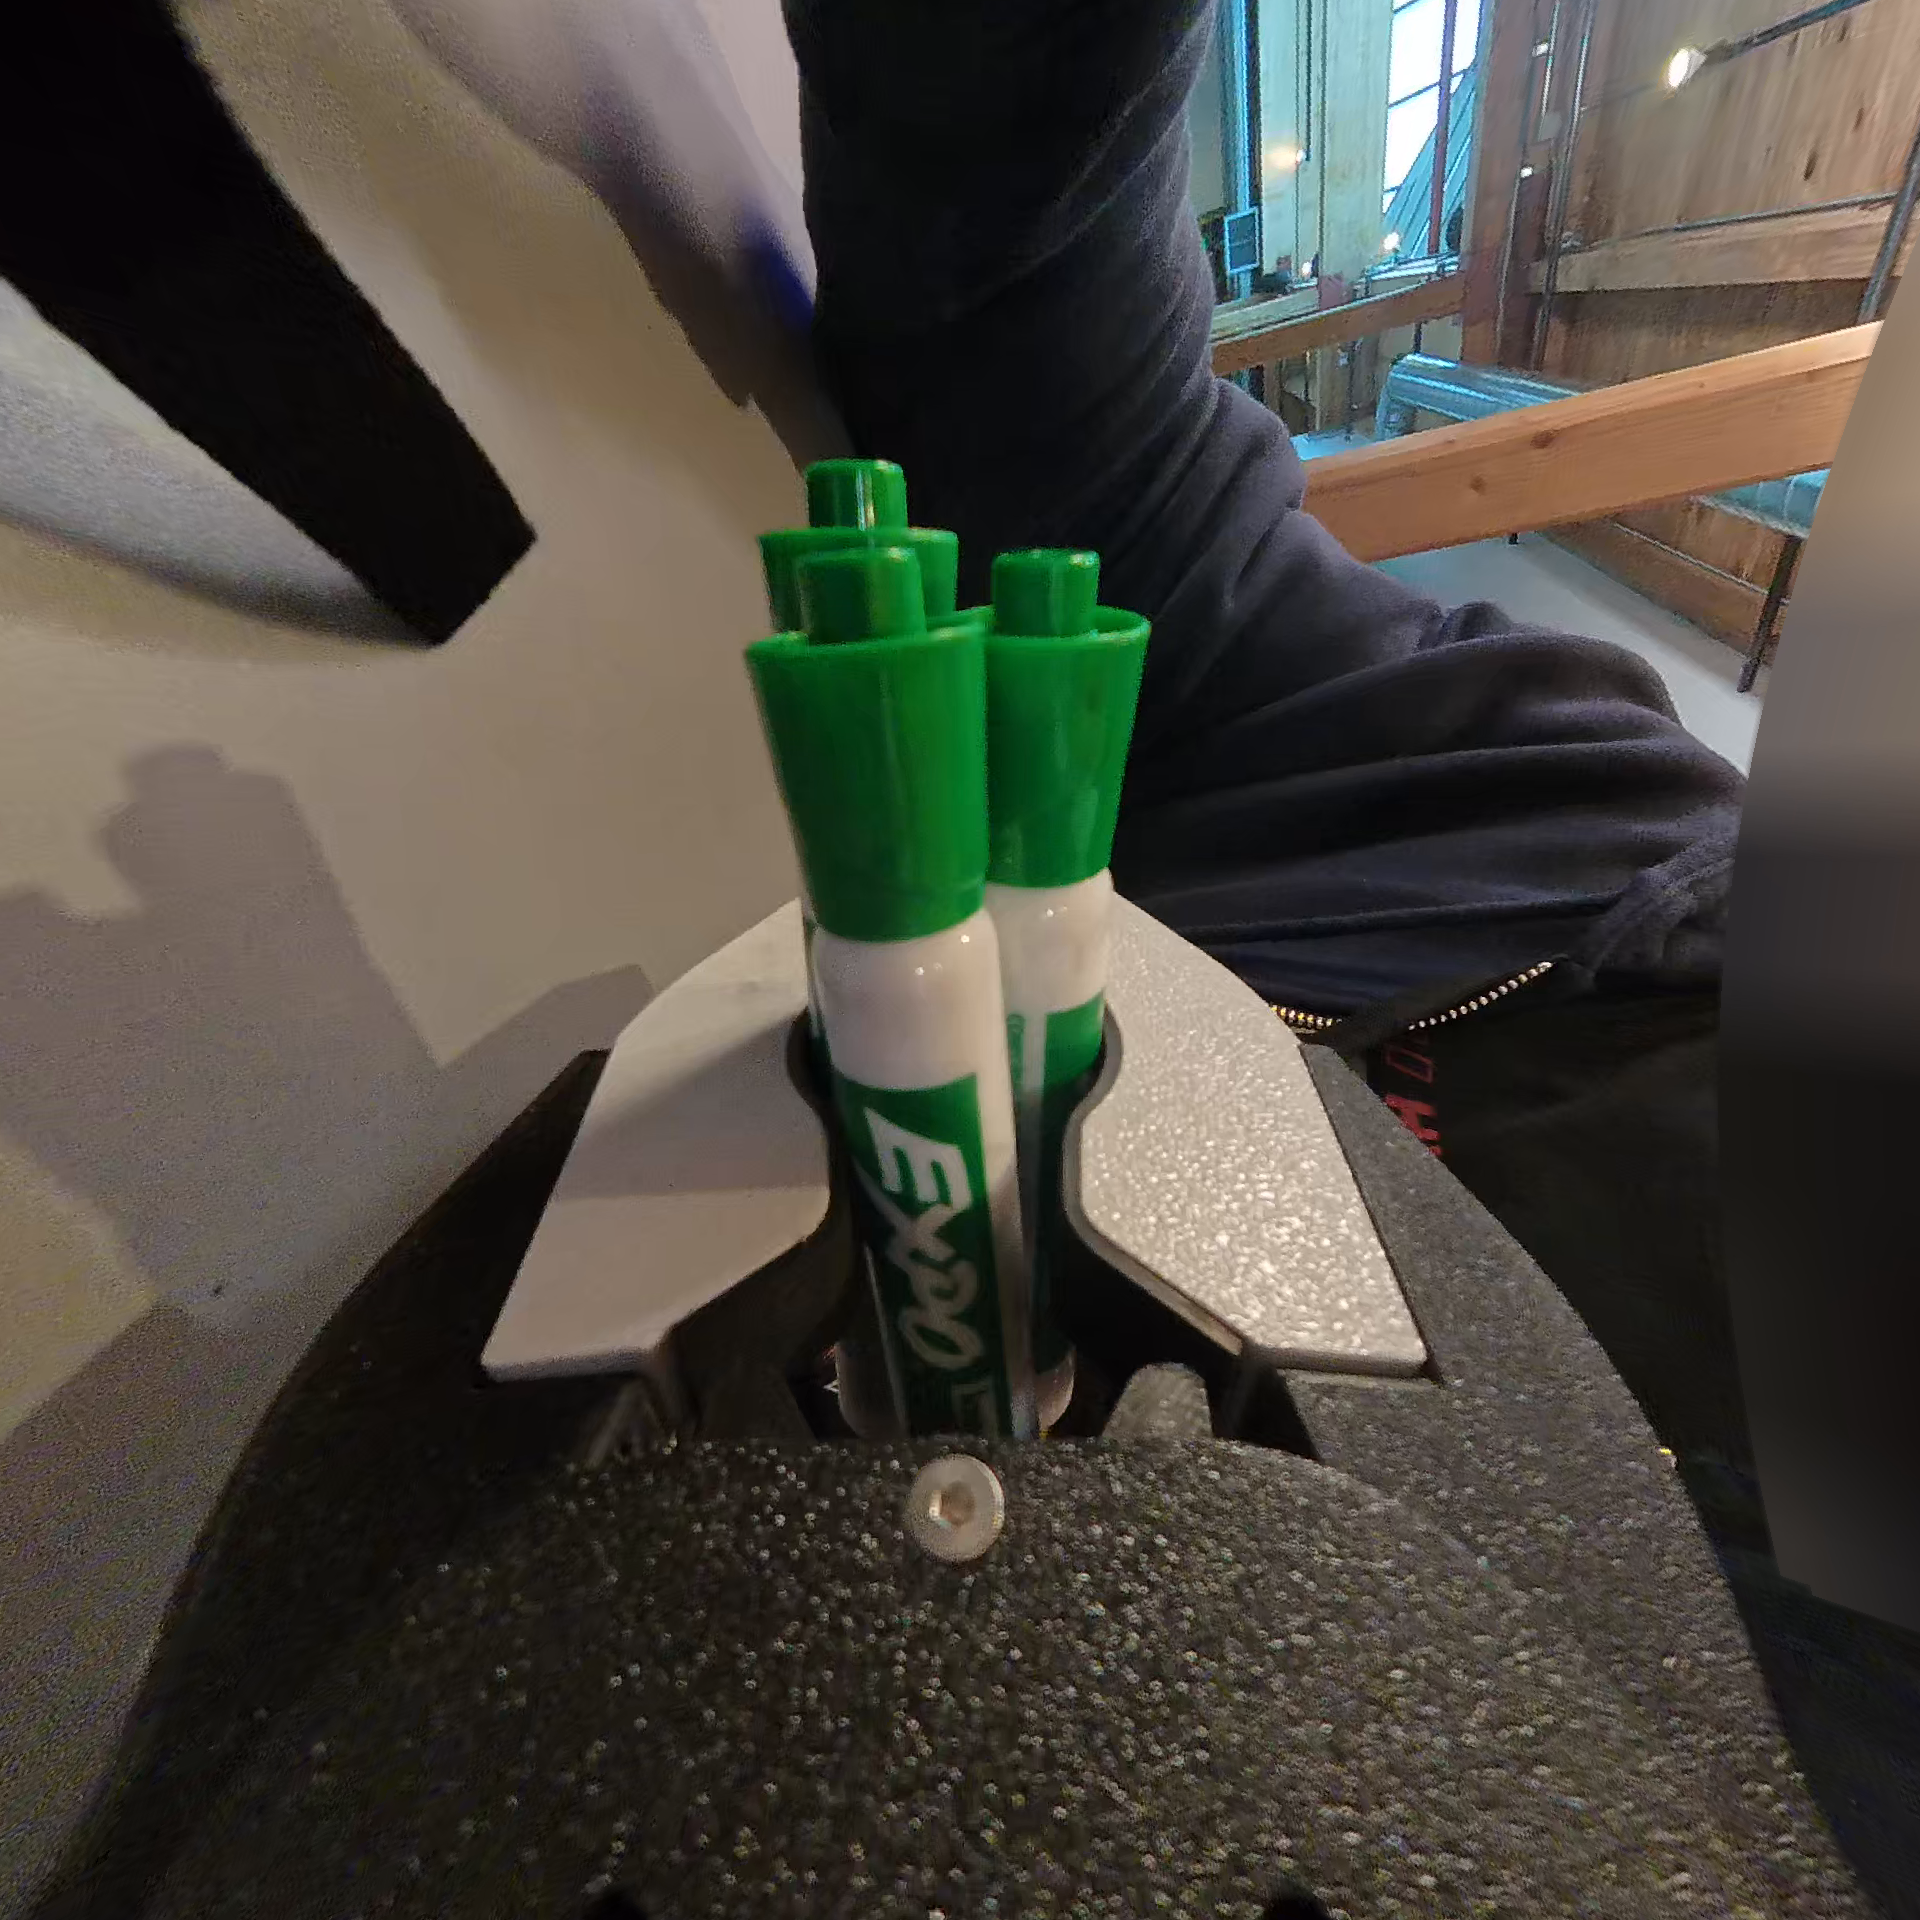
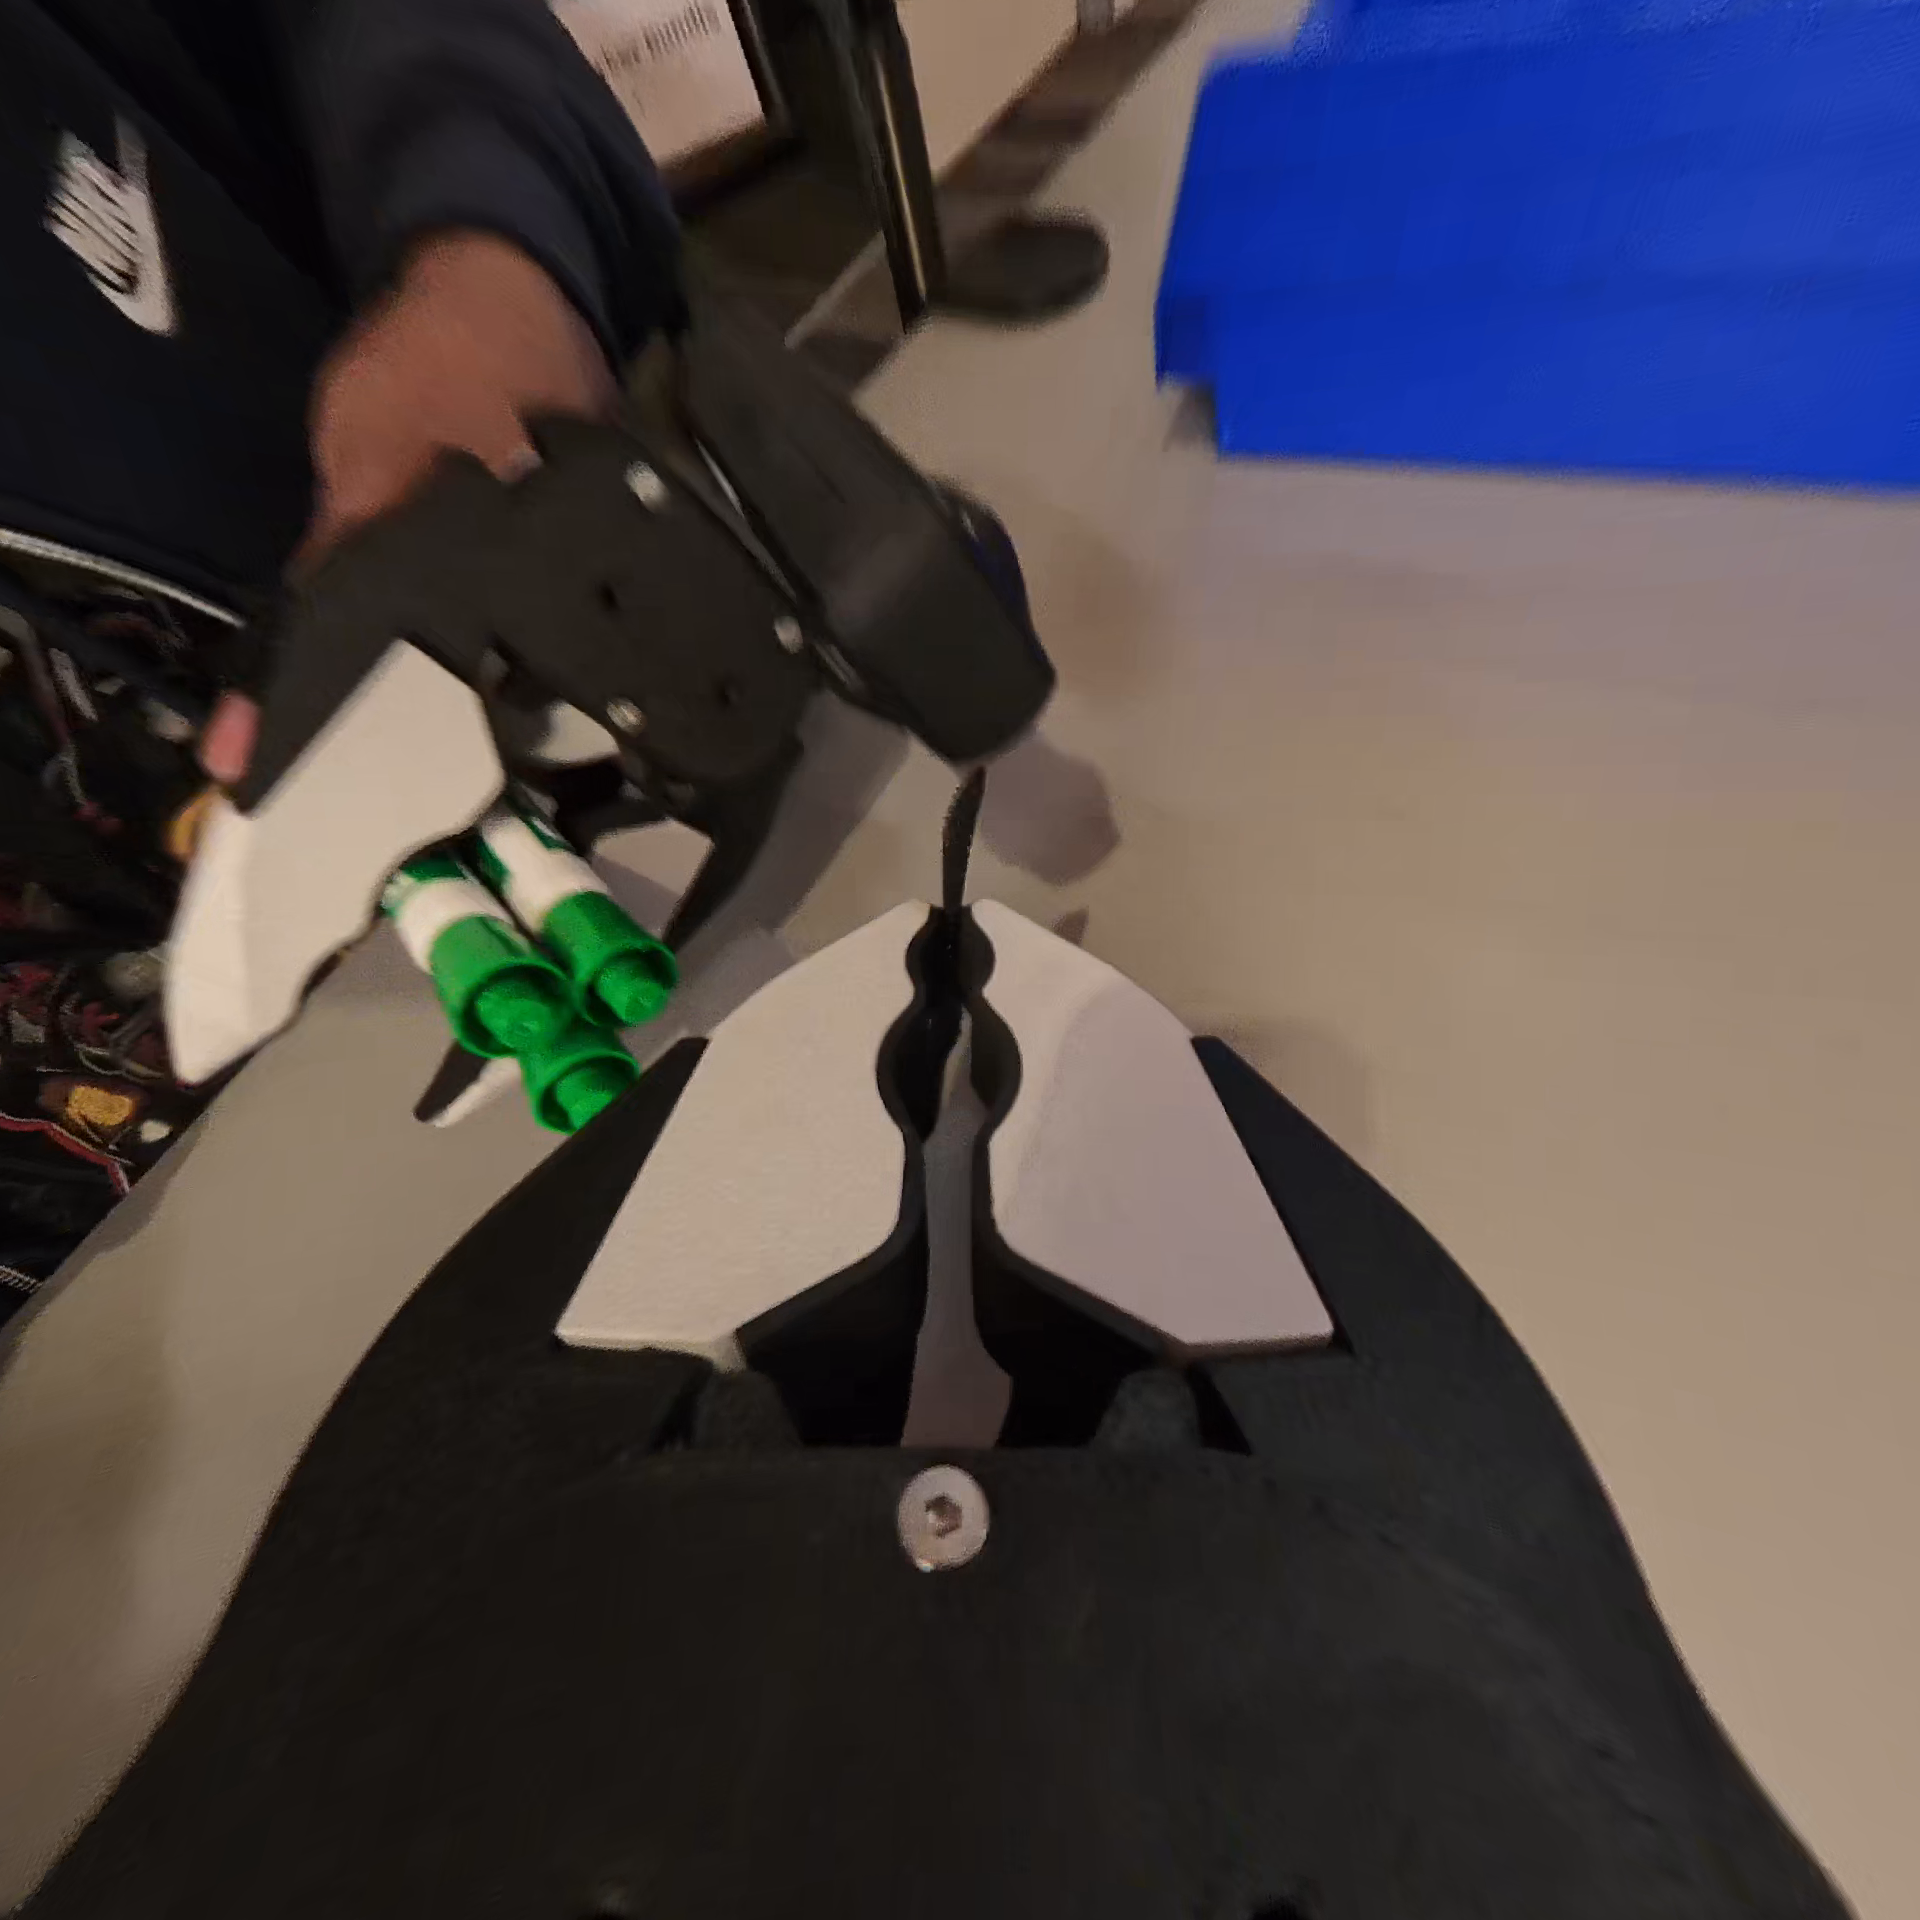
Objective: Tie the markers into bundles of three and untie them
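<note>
Left gripper (image 1: 951, 997) clamps three green markers (image 1: 914, 790); right gripper (image 2: 948, 920), closed, pinches a black strap (image 2: 961, 831) (blurred). Best wrap taut, near mid-barrel.

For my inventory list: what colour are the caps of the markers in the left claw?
Green caps on white barrels; the left wrist view shows them best.

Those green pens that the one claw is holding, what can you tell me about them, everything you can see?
They are three markers with white, glossy plastic barrels and flared green caps, each cap ending in a narrower stub. Green labels wrap the barrels. They lie side by side as a tight cluster, caps all pointing the same way, out past the fingertips of the left gripper, whose pale fingers close on the barrels from both sides. Their rear ends are hidden inside the gripper. No band around them can be seen.
</note>
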Available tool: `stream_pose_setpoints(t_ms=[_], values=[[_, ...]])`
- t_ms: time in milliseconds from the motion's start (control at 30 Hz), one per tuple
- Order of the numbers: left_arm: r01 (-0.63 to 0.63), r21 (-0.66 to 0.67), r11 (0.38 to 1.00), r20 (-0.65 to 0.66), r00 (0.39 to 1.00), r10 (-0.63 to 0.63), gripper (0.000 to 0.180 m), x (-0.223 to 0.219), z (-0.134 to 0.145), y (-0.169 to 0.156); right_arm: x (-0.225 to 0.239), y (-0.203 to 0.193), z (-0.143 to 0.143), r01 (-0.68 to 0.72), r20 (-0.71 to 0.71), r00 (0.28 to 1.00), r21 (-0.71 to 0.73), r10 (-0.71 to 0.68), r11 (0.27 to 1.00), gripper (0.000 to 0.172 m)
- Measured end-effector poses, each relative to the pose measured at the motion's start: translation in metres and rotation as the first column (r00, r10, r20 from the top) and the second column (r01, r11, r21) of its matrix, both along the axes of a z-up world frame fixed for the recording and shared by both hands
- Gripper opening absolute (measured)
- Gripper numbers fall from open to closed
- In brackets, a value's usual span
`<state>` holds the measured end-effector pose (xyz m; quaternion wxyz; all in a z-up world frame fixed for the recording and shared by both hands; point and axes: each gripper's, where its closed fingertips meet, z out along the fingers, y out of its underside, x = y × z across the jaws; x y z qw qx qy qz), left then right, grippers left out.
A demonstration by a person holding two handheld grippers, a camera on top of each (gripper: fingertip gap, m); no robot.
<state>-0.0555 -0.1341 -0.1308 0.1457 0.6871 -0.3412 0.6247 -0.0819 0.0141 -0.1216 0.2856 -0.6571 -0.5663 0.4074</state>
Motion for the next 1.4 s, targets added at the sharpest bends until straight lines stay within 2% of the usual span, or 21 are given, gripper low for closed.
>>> stream_pose_setpoints(t_ms=[100,167,300,433,567,733,1000,1300,1400], values=[[0.021,-0.003,1.0,0.009,1.0,-0.021,0.04,0.003,0.001,-0.003,-0.004,-0.01,0.035,-0.026,-0.118,0.992,0.118,0.04,0.993,0.001],[0.028,-0.007,1.0,0.015,1.0,-0.027,0.04,0.005,0.003,-0.005,-0.009,-0.021,0.049,-0.065,-0.179,0.979,0.187,0.1,0.98,0.001],[0.048,-0.013,0.999,0.032,0.998,-0.047,0.041,0.006,0.006,-0.01,-0.013,-0.043,0.064,-0.126,-0.287,0.936,0.271,0.205,0.954,0.001],[0.057,-0.013,0.998,0.035,0.998,-0.056,0.041,0.007,0.004,-0.013,-0.013,-0.065,0.071,-0.222,-0.346,0.886,0.268,0.309,0.937,0.001],[0.072,0.002,0.997,0.035,0.997,-0.072,0.04,0.007,0.004,-0.016,-0.014,-0.08,0.07,-0.297,-0.327,0.865,0.279,0.381,0.913,0.001],[0.095,0.069,0.993,0.001,0.995,-0.096,0.041,0.006,-0.001,-0.017,-0.014,-0.097,0.055,-0.362,-0.237,0.869,0.293,0.434,0.885,0.001],[0.111,0.083,0.99,-0.02,0.994,-0.11,0.041,0.007,-0.006,-0.016,0.0,-0.119,0.049,-0.374,-0.119,0.881,0.419,0.458,0.827,0.002],[0.154,0.091,0.984,-0.011,0.988,-0.154,0.041,0.007,-0.005,-0.022,0.004,-0.144,0.036,-0.441,-0.003,0.851,0.54,0.526,0.717,0.001],[0.168,0.089,0.982,-0.004,0.986,-0.169,0.041,0.004,-0.004,-0.022,0.011,-0.15,0.032,-0.458,0.006,0.84,0.544,0.543,0.703,0.001]])
